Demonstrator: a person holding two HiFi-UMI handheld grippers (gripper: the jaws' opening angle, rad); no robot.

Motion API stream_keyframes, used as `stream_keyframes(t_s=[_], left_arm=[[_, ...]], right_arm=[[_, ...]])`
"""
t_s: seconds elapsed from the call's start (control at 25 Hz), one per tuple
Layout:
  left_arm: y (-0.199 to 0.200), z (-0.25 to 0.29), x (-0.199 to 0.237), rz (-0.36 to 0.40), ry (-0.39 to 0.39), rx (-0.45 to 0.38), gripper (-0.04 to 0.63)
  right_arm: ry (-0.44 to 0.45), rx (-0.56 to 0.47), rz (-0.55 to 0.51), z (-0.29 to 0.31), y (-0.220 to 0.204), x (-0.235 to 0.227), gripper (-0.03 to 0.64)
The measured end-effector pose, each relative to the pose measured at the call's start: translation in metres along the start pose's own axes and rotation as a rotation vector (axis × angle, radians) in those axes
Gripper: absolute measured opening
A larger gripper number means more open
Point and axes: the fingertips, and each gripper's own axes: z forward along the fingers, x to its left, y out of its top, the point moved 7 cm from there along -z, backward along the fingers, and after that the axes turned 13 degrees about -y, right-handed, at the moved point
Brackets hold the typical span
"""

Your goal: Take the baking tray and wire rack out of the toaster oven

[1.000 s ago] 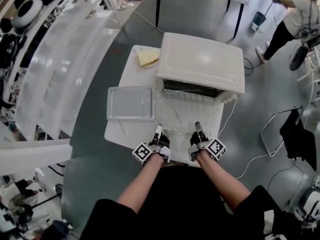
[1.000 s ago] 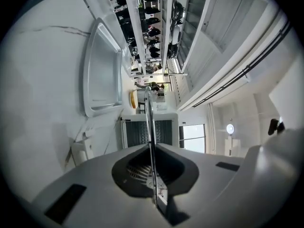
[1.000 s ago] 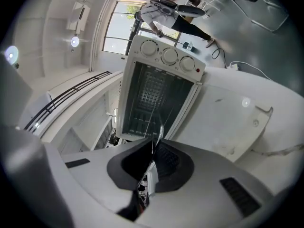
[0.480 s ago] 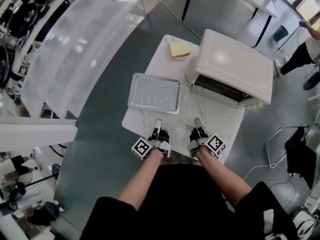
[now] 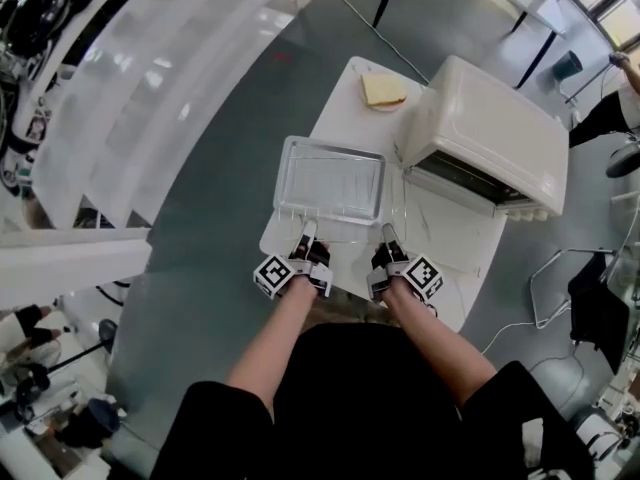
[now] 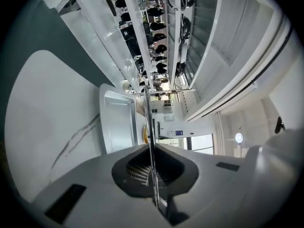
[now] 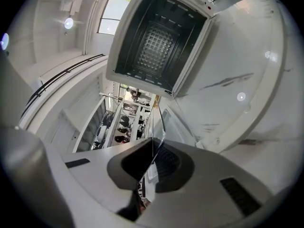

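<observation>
Near the tray (image 5: 330, 178), left tool (image 5: 308, 228) and right tool (image 5: 387, 231) clamp the wire rack (image 6: 148, 127).

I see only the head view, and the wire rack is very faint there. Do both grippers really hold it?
Observer: For the left, yes. In the left gripper view, the left gripper is shut on a thin wire of the wire rack.
Operator: And the right one?
Observer: The same. In its own view, the right gripper is shut on a wire of the rack.
Operator: Is anything inside the toaster oven?
Observer: No. The right gripper view looks straight into the open toaster oven, and its cavity is empty.
</observation>
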Motion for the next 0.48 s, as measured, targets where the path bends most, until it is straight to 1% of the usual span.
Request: stream_keyframes(t_s=[0.12,0.24,0.32,0.4,0.48], left_arm=[[0.019,0.009,0.010,-0.005,0.010,0.017,0.017],[0.037,0.017,0.023,-0.003,0.052,0.040,0.017],[0.048,0.025,0.032,-0.017,0.082,0.065,0.017],[0.056,0.034,0.038,-0.029,0.100,0.097,0.017],[0.061,0.042,0.043,-0.045,0.115,0.126,0.017]], right_arm=[[-0.016,-0.005,0.001,0.018,-0.009,0.005,0.023],[-0.041,-0.011,0.011,0.035,-0.016,0.008,0.023],[-0.062,-0.010,0.032,0.046,-0.018,0.010,0.023],[-0.055,-0.012,0.052,0.058,-0.019,0.011,0.025],[-0.070,-0.014,0.067,0.066,-0.018,0.010,0.025]])
